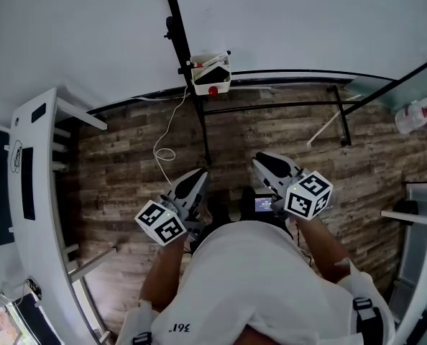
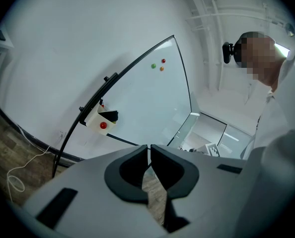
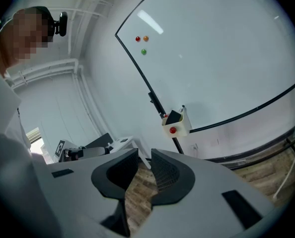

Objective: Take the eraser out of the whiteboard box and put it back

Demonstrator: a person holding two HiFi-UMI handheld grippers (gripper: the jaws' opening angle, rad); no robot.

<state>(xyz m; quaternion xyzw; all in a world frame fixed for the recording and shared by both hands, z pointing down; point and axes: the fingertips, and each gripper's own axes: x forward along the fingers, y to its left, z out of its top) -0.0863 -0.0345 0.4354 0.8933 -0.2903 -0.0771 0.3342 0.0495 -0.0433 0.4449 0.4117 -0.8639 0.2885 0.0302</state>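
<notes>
The eraser (image 3: 175, 117) is seen as a dark block standing in the white box (image 3: 183, 126), which is fixed on the frame of the whiteboard (image 3: 227, 58), well apart from both tools. The left hand-held gripper (image 2: 148, 150) is pressed together and empty. The right hand-held gripper (image 3: 144, 155) is spread a little, with nothing between. The eraser is judged light, probably with a soft felt face. It is best pinched across its thin sides, at the part above the box rim.
</notes>
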